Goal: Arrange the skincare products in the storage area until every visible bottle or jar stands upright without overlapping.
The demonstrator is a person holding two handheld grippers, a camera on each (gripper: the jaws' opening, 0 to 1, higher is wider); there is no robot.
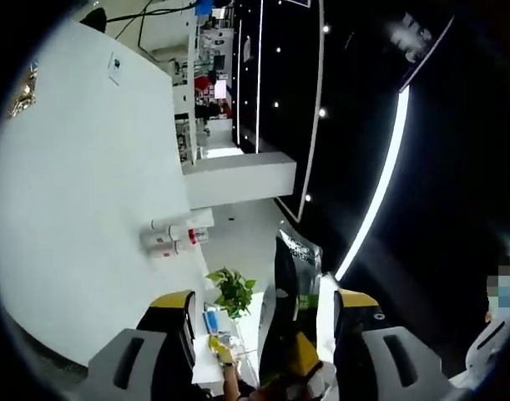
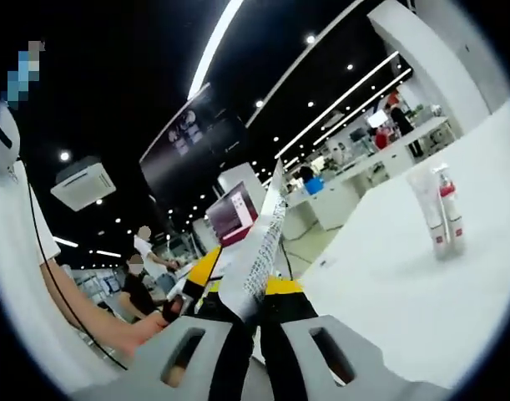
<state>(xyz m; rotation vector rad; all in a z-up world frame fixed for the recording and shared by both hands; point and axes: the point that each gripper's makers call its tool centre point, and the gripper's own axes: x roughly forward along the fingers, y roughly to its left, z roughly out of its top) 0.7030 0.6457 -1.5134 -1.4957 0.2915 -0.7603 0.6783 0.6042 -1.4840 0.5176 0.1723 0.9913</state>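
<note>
right gripper (image 2: 253,305): fingers clenched on a flat silver sachet (image 2: 259,251), long axis running up and away from the fingers; left gripper (image 1: 263,322): fingers spread, grasping nothing. the upright tubes (image 2: 442,213) stand touching on the white tabletop (image 2: 388,284), well apart from the sachet and up-right of the right fingers, so the right hand looks nearer. tube count is unclear, about 3 in the left gripper view (image 1: 175,238); labels are too small to read.
</note>
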